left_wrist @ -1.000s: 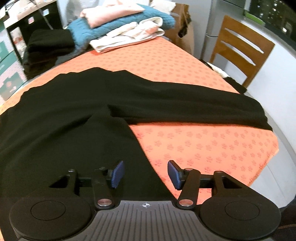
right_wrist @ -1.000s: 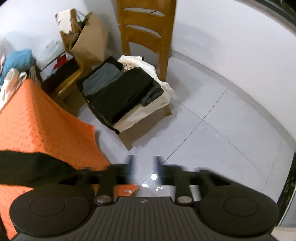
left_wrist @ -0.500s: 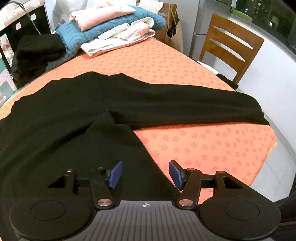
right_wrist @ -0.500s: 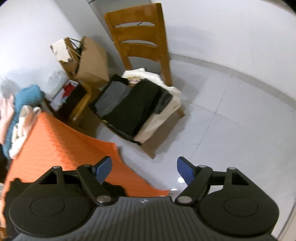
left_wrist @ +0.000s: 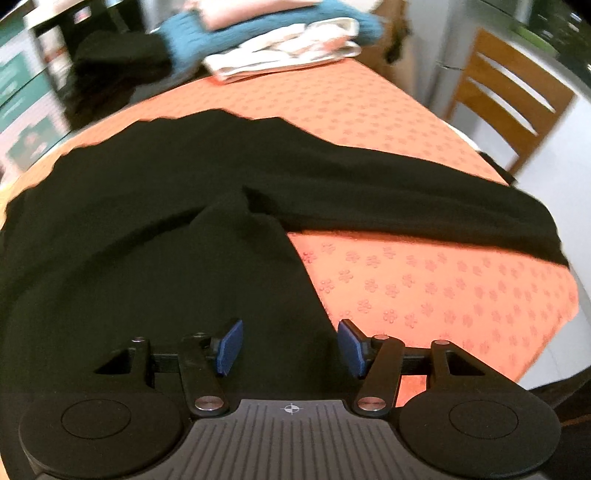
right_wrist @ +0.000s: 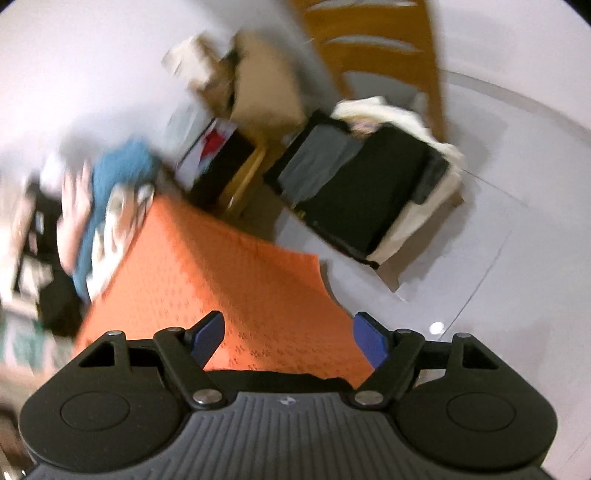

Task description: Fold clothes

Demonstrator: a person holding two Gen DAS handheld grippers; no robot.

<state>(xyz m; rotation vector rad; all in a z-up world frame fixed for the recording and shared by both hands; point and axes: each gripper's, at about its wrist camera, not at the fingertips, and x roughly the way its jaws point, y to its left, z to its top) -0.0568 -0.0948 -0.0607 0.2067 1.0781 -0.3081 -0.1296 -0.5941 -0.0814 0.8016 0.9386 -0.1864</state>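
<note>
A black garment (left_wrist: 147, 229) lies spread on the orange patterned table cover (left_wrist: 424, 280), one long part (left_wrist: 424, 203) stretching right toward the table's corner. My left gripper (left_wrist: 290, 349) hovers open just over the garment's near part, nothing between its blue pads. In the right wrist view my right gripper (right_wrist: 290, 341) is open above the orange cover (right_wrist: 229, 280); a strip of black cloth (right_wrist: 280, 380) shows just under its fingers. That view is motion-blurred.
A pile of folded clothes, teal (left_wrist: 192, 33), pink and cream (left_wrist: 288, 51), sits at the table's far end beside a dark bundle (left_wrist: 118, 59). A wooden chair (left_wrist: 513, 92) holds folded dark and cream clothes (right_wrist: 369, 184). Brown paper bags (right_wrist: 258, 88) and tiled floor (right_wrist: 480, 277) lie beyond.
My right gripper has opened and swung left, from over the floor to over the table's corner. The left gripper stays open and has shifted only slightly over the garment.
</note>
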